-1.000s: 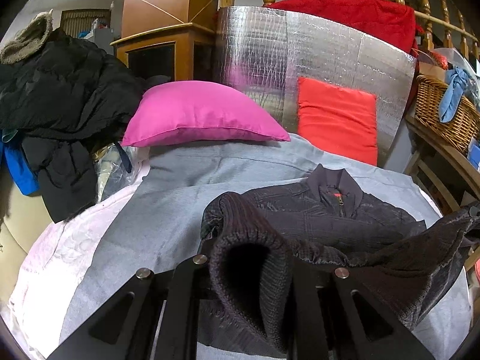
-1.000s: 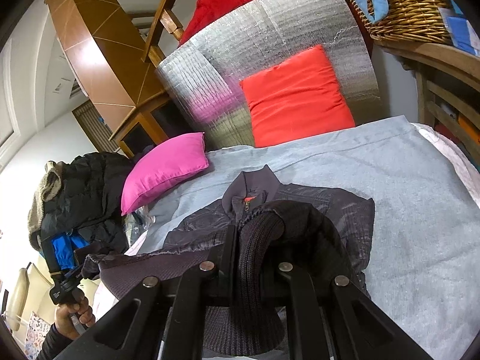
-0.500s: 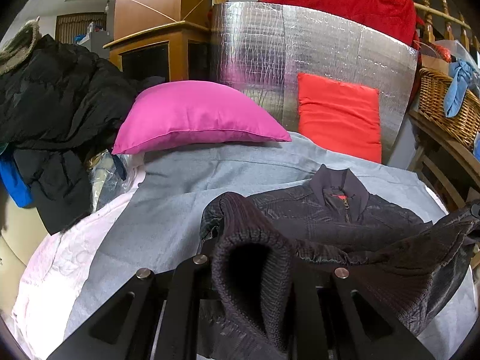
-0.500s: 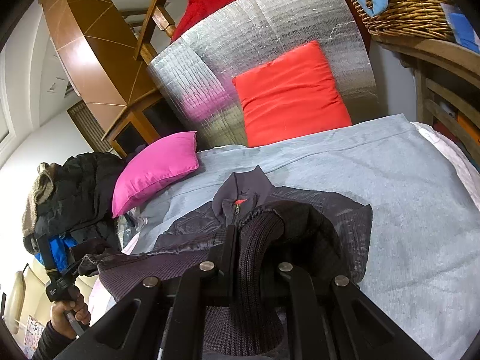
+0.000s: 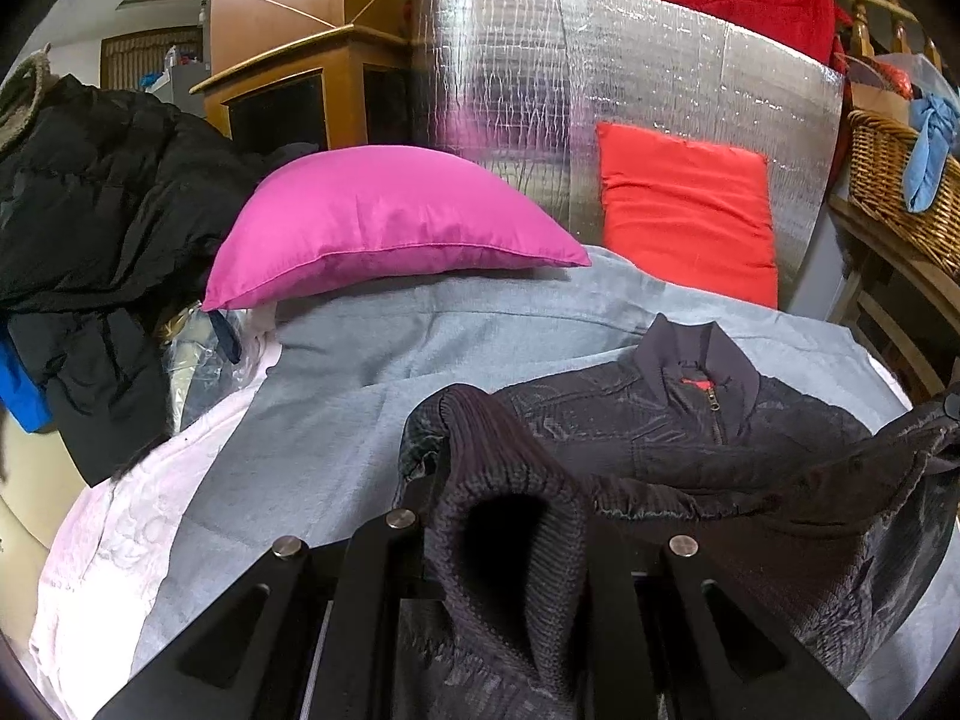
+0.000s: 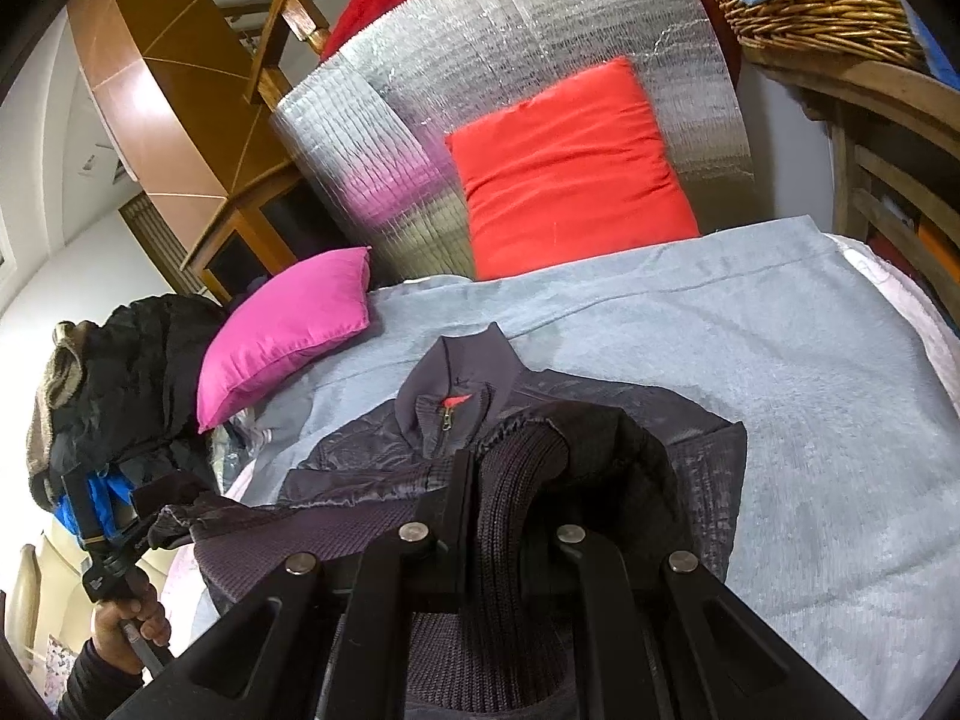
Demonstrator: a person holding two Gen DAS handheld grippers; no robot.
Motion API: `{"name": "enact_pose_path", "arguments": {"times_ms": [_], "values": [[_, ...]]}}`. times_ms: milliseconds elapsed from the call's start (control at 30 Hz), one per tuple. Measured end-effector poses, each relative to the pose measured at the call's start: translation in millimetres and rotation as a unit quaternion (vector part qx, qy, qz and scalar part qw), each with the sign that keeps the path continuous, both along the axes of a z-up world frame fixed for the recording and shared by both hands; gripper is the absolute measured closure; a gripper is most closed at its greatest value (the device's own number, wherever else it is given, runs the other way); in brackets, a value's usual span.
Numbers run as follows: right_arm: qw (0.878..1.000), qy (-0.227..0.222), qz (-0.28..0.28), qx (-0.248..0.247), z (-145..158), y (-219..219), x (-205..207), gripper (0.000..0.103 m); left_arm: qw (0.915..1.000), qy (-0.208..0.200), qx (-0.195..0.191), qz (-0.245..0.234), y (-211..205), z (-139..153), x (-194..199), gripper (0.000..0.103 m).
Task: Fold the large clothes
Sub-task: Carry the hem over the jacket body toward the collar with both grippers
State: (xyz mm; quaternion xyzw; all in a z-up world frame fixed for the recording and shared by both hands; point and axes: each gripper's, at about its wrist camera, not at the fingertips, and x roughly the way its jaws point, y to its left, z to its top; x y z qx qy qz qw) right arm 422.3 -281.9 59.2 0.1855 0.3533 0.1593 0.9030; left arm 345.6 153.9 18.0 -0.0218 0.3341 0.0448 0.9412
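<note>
A dark grey quilted jacket (image 5: 678, 426) with a stand collar and red zip tab lies on the grey blanket (image 5: 336, 420), collar toward the pillows. My left gripper (image 5: 510, 516) is shut on the jacket's ribbed knit hem (image 5: 510, 480) and holds it lifted. My right gripper (image 6: 516, 480) is shut on the ribbed hem (image 6: 516, 492) at the jacket's other corner. The jacket (image 6: 456, 414) folds up between them, its hem stretched toward the left gripper, which shows in the right wrist view (image 6: 120, 516). The fingertips are buried in fabric.
A magenta pillow (image 5: 384, 228) and a red cushion (image 5: 684, 210) lean at the back against a silver foil mat (image 5: 600, 78). A pile of black coats (image 5: 90, 192) sits at left. A wicker basket (image 5: 894, 180) stands on a wooden shelf at right.
Both grippers have carried the lifted hem forward toward the collar. The pillows and collar look nearer and the fold is deeper.
</note>
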Motion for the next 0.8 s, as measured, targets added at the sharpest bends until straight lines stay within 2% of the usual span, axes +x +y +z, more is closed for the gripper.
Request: {"name": "enact_pose_path", "arguments": {"times_ms": [500,800], "values": [[1.000,0.024,0.002,-0.018,-21,0,28,0.092,0.9996,0.024,0.008,-0.008,-3,-17,27,0.088],[0.999,0.025,0.015,-0.037,-19,-2,27,0.092,0.9990,0.012,0.024,-0.035,-5,-9,26,0.087]]}}
